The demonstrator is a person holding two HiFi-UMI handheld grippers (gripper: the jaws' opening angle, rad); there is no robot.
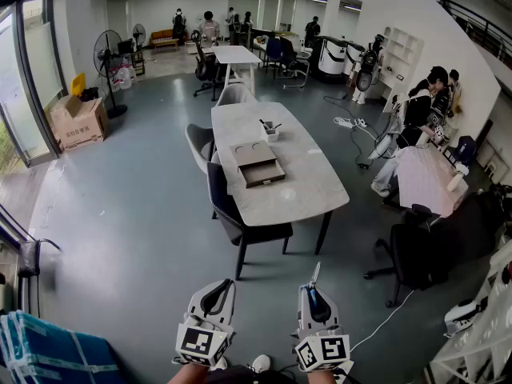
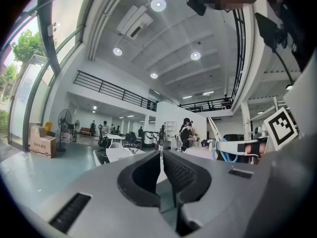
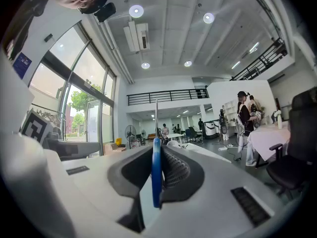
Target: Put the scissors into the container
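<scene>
- The scissors point(image 3: 156, 172) are clamped in the right gripper point(image 1: 312, 291). The blue handle sits edge-on between the two ribbed pads, and the thin metal blade sticks out past the jaw tips.
- Their long axis runs along the gripper's own line. In the head view the blade tip points forward, away from the person and roughly toward the table point(image 1: 320, 186).
- The right gripper's jaws are closed onto the handle, and it is held about level, low and close to the body.
- The left gripper point(image 1: 218, 291) is alongside it, also level. Its jaws are pressed together with nothing between them.
- The likely target is a small open container point(image 1: 270, 131) on the far half of the table, with a few dark items standing in it. What those items are is too small to tell.
- Nearer on the same tabletop lies a flat brown box point(image 1: 258, 163) with two round recesses and a drawer pulled out. It could also be the container meant; the pictures do not settle which.
- The relation that matters is that both candidates lie straight ahead and slightly to the left of the scissors, well apart from them across open floor. A dark chair point(image 1: 240, 214) stands at the table's near left side.
- The right gripper already holds the scissors, so it is the hand to deliver them. By this judgement the carry has barely begun, and the person has to walk to the table before any lowering or release.
</scene>
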